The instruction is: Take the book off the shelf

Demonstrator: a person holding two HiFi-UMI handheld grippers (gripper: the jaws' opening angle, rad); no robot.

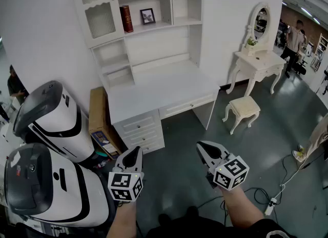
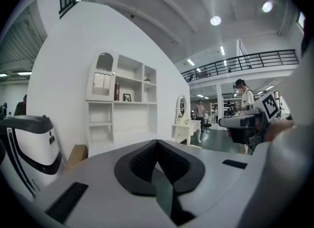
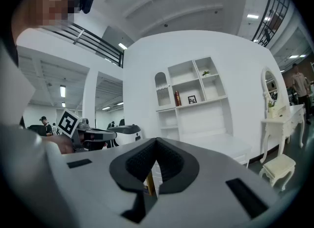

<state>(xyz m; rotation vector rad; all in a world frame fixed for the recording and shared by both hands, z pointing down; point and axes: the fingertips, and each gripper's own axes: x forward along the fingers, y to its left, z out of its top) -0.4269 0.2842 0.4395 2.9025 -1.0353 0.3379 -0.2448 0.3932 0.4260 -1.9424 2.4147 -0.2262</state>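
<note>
I hold my left gripper [image 1: 136, 151] and right gripper [image 1: 201, 146] with fingers pressed together on nothing, well short of the white desk surface [image 1: 159, 91]. The dark red hardback book [image 1: 126, 19] stands upright on the white shelf [image 1: 160, 25] above, beside a small black picture frame [image 1: 147, 16].

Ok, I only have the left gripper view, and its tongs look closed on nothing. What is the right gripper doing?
Observer: The right gripper has its tongs shut too, with nothing between them.
Operator: Anything standing between us and the book?
Observer: Your view hides the floor. A stool stands to the right of the desk, apart from it.
Operator: And closer in?
Observer: A white power strip on its cable lies to the person's right.
</note>
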